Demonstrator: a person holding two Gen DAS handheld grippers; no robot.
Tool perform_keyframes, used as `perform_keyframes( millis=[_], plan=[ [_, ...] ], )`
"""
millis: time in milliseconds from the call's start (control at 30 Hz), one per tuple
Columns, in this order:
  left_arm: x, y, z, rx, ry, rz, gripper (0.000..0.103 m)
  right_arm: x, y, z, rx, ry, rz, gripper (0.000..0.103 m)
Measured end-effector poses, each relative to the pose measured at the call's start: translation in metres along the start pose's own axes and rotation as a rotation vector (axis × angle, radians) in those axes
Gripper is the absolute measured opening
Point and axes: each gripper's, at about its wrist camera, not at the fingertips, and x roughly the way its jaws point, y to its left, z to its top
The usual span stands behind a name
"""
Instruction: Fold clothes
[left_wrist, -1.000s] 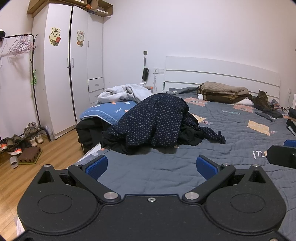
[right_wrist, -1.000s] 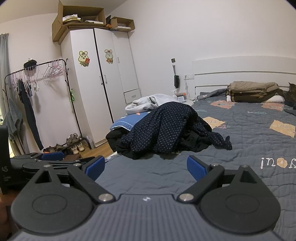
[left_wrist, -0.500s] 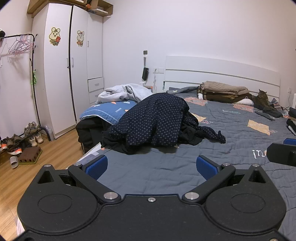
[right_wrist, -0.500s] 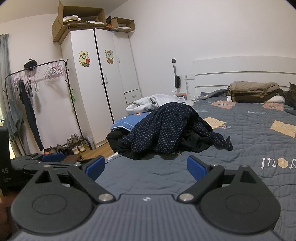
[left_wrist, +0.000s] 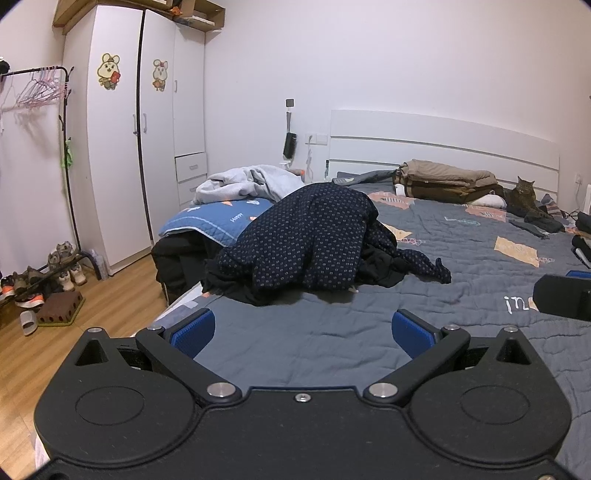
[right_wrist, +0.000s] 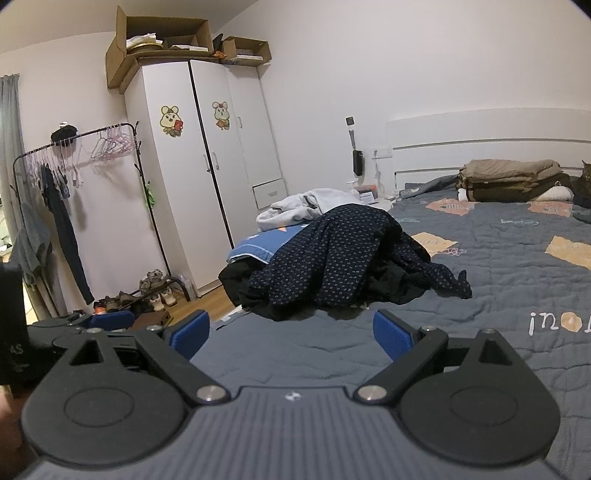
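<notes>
A heap of clothes lies on the bed's left side, topped by a dark navy dotted garment (left_wrist: 314, 240) (right_wrist: 332, 254) over black pieces. A grey-white garment (left_wrist: 247, 182) (right_wrist: 306, 205) rests behind it on a blue quilt. My left gripper (left_wrist: 303, 334) is open, low over the grey bedspread (left_wrist: 461, 258), short of the heap. My right gripper (right_wrist: 291, 334) is open too, nothing between its blue pads, at about the same distance. The left gripper shows at the left edge of the right wrist view.
Folded brown bedding (left_wrist: 443, 181) and a cat (left_wrist: 524, 194) lie by the white headboard. A white wardrobe (right_wrist: 207, 166), a clothes rack (right_wrist: 74, 184) with hangers and a shoe shelf (left_wrist: 48, 266) stand left of the bed on wooden floor.
</notes>
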Motion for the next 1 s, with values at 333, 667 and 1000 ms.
perform_keyframes(
  millis=[333, 667, 1000],
  plan=[
    [0.004, 0.006, 0.003, -0.022, 0.009, -0.019, 0.103, 0.009, -0.002, 0.008, 0.011, 0.022, -0.011, 0.095],
    [0.019, 0.025, 0.004, -0.069, 0.044, -0.05, 0.103, 0.065, -0.023, 0.005, 0.038, 0.08, -0.02, 0.095],
    [0.045, 0.059, 0.004, -0.117, 0.082, -0.065, 0.103, 0.176, -0.059, -0.006, 0.06, 0.104, -0.023, 0.095]
  ],
)
